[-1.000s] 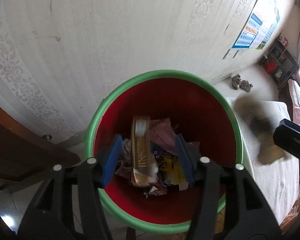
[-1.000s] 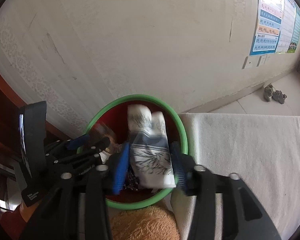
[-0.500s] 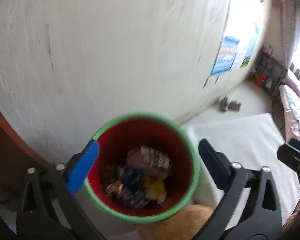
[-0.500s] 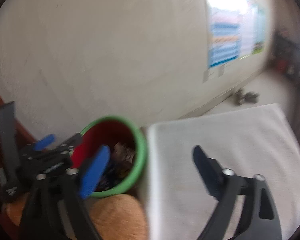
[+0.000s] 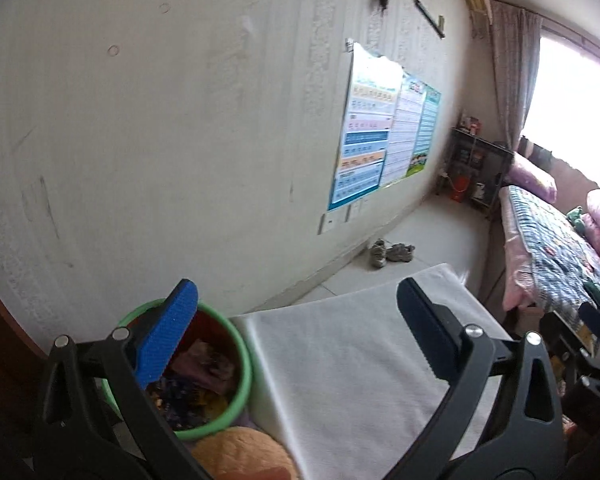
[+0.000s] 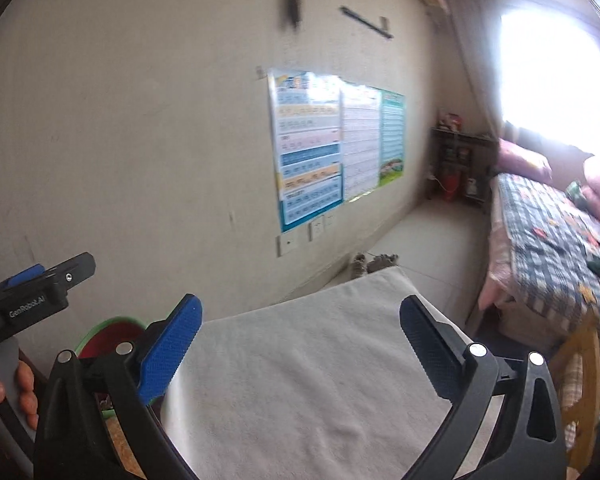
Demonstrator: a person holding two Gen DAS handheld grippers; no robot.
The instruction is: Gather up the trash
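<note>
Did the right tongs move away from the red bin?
Yes. The right tongs, earlier over the red bin, now hang open over the white cloth, bin at their left.

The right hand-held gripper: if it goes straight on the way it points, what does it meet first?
Probably the white cloth-covered surface lying between and ahead of the open right hand-held gripper; beyond it, the floor and wall. Depth is unclear.

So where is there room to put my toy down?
The white cloth top looks bare from the green-rimmed bin out to its far edge near the shoes. The bin is crowded with wrappers. Both tongs are open and empty.
</note>
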